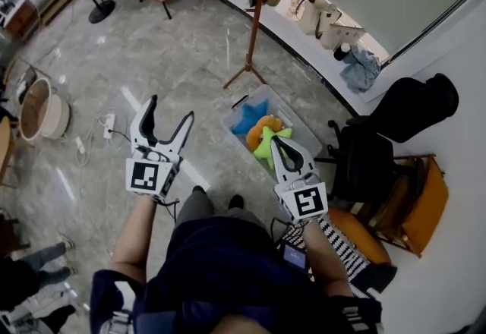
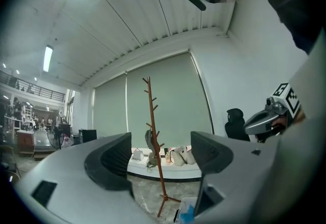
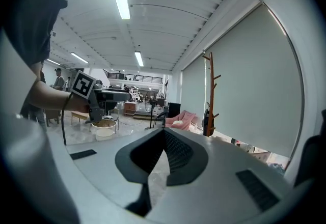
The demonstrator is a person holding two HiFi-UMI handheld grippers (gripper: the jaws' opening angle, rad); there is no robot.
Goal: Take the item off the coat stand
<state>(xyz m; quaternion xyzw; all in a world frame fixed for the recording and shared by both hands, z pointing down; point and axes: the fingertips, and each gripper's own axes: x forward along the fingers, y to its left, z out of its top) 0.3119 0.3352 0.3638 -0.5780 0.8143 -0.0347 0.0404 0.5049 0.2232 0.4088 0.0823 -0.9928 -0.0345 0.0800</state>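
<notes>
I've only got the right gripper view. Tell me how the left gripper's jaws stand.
Observer: The left gripper is open and empty.
Operator: Give me the floor ahead.
Observer: A clear bin of star-shaped toys sits near the coat stand's foot, just ahead of the right gripper.
Operator: Say where the left one aims.
Observer: Straight at the stand: its pole shows far off in the gap of the jaws, a dark bag hanging low on it.
</notes>
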